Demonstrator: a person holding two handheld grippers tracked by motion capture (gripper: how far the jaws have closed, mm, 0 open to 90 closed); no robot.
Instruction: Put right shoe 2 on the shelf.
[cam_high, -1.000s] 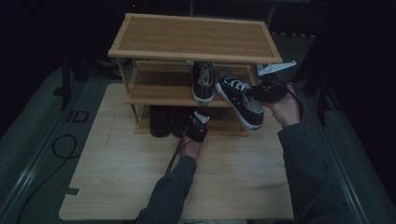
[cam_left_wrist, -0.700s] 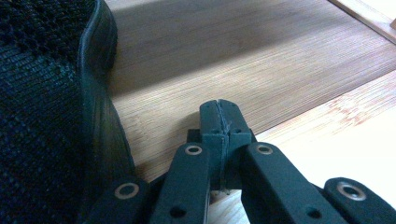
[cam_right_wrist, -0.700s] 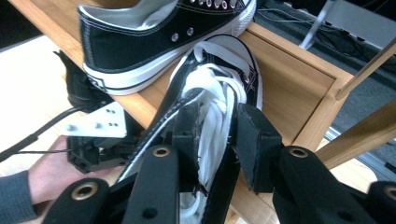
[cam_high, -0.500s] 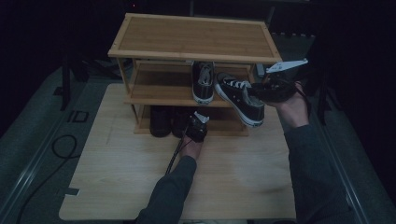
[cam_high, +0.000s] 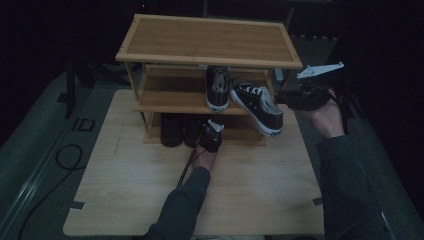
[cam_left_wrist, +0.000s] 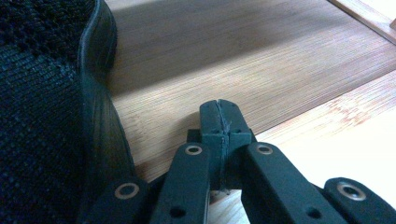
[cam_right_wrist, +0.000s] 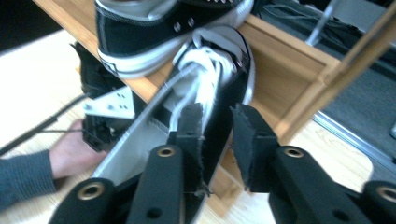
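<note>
A three-tier bamboo shoe rack (cam_high: 207, 40) stands on a wooden board. One black sneaker with a white sole (cam_high: 217, 90) sits on the middle shelf (cam_high: 170, 97). Its mate (cam_high: 257, 105) juts off that shelf's right front, heel out. My right gripper (cam_high: 282, 101) is shut on the mate's side wall (cam_right_wrist: 219, 121), one jaw inside the opening, and the jaws have just been closing. My left gripper (cam_high: 210, 131) is shut and empty at the bottom shelf (cam_left_wrist: 261, 60). In the left gripper view its tips (cam_left_wrist: 219, 122) rest beside a black mesh shoe (cam_left_wrist: 42, 116).
Two dark shoes (cam_high: 172, 129) stand on the bottom shelf's left half. The top shelf carries nothing. The rack's right post (cam_right_wrist: 345, 60) is close to my right jaws. A bare wooden board (cam_high: 150, 200) spreads in front of the rack, and a cable (cam_high: 65, 155) loops on the floor at left.
My right hand and gripper have shifted a little right and up at the rack's right end; the sneaker has hardly shifted. The left gripper has stayed put.
</note>
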